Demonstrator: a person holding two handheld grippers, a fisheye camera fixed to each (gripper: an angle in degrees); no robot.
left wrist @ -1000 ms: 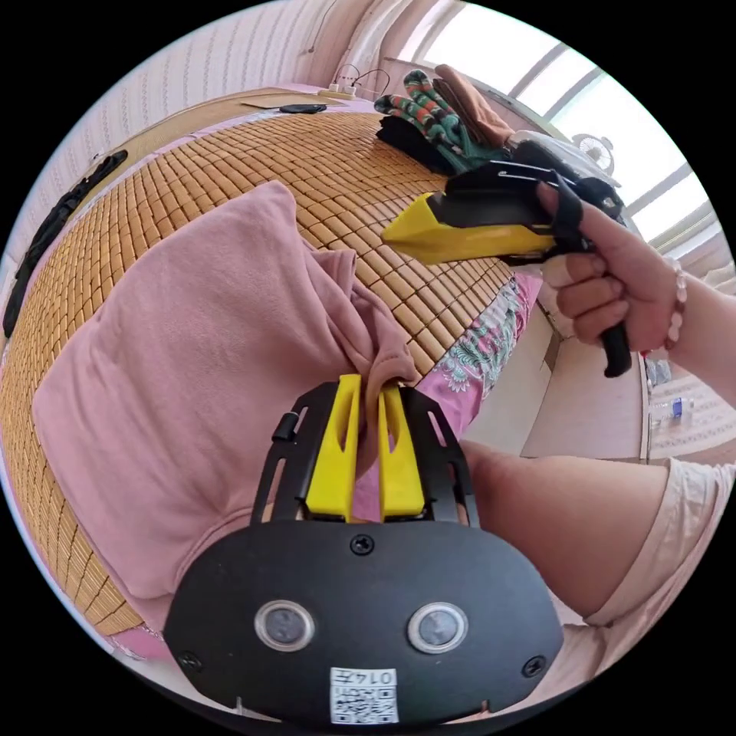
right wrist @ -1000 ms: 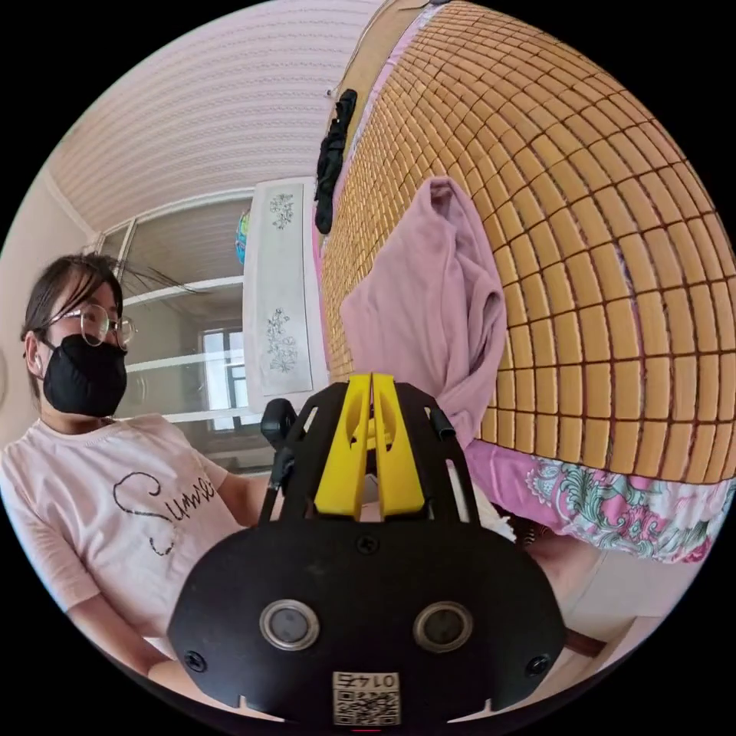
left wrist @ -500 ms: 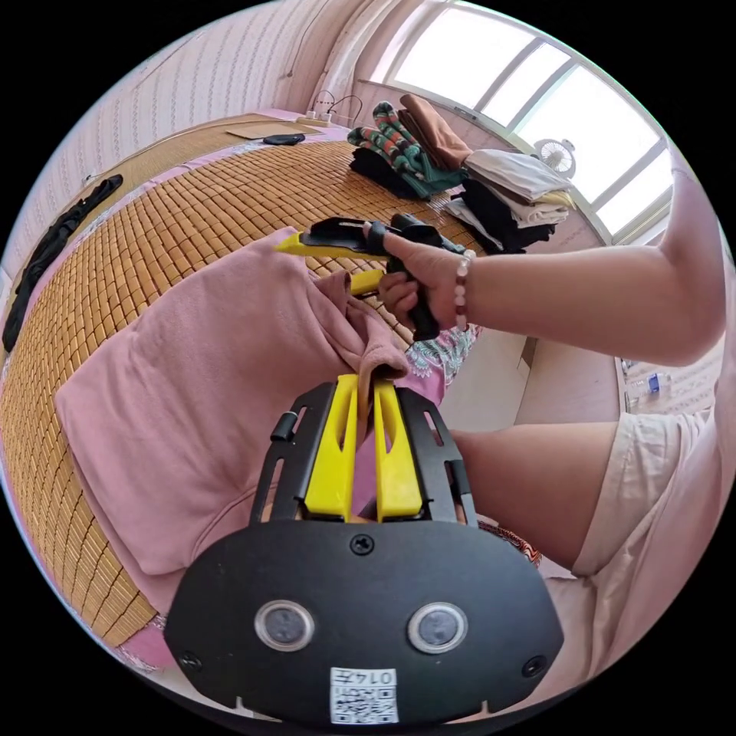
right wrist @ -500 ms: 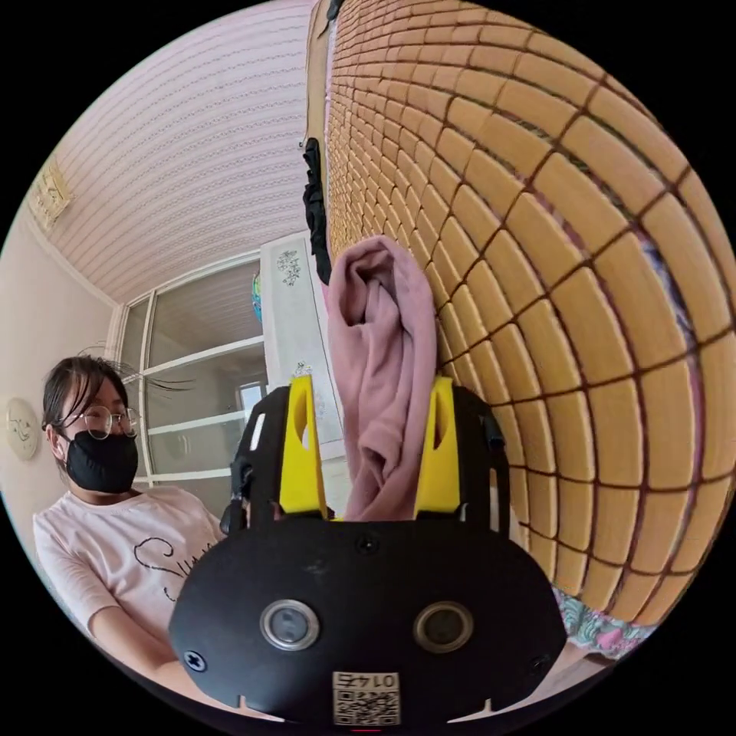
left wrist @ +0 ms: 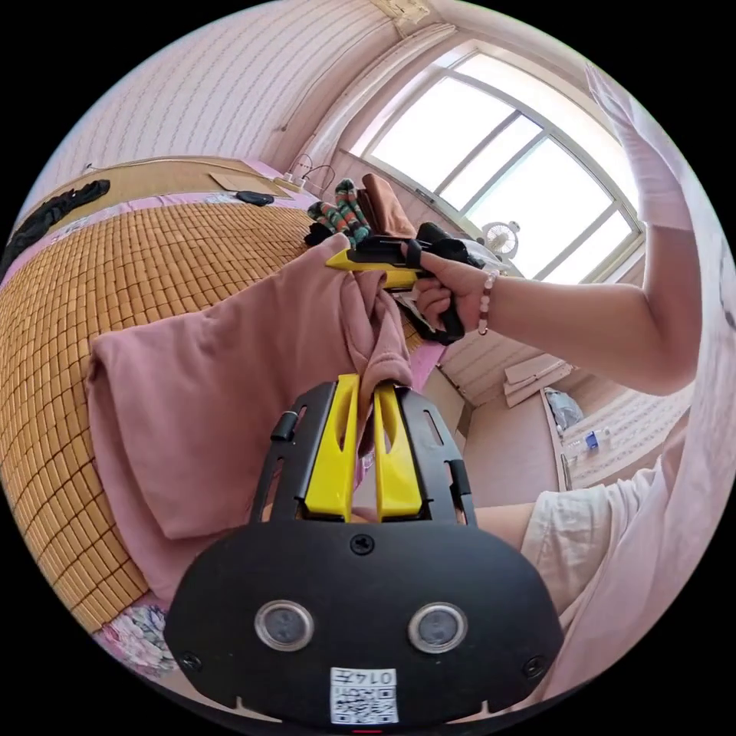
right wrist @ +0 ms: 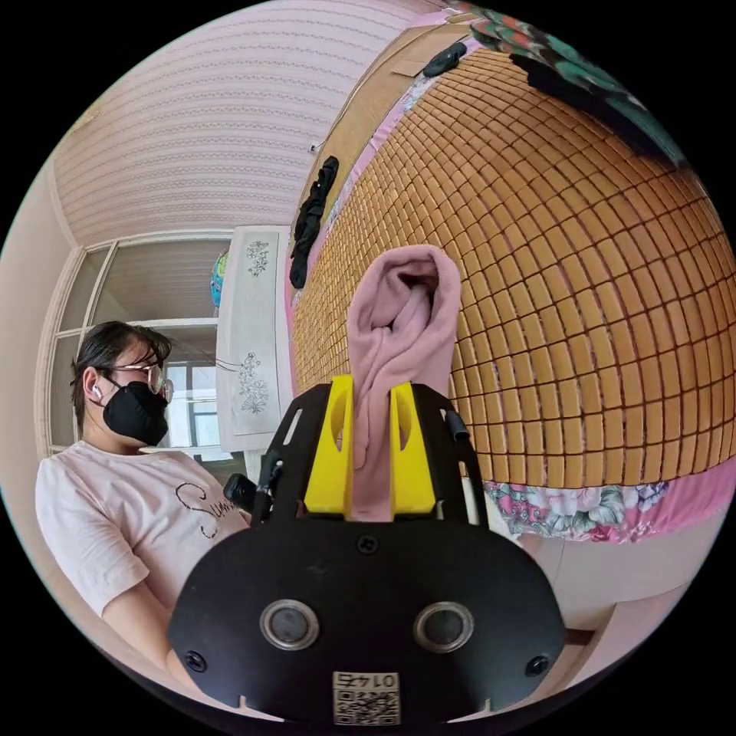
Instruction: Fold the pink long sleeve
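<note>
pink long sleeve (left wrist: 230, 399) half lifted off bamboo mat (left wrist: 115, 261), far part draped on mat at 9 o'clock in left gripper view. left gripper (left wrist: 366, 452) jaws nearly closed, fabric bunch pinched btwn them, as 1 s ago. right gripper (right wrist: 371, 452): was closed on nothing 1 s ago, opened wide around cloth 0.5 s ago, now narrowed onto thick fabric roll, both jaws pressed on it. seen at 12 o'clock in left gripper view too, edge raised. judged: both grips set, garment ready for lift & fold-over. folded clothes pile (left wrist: 360, 211) behind.
</note>
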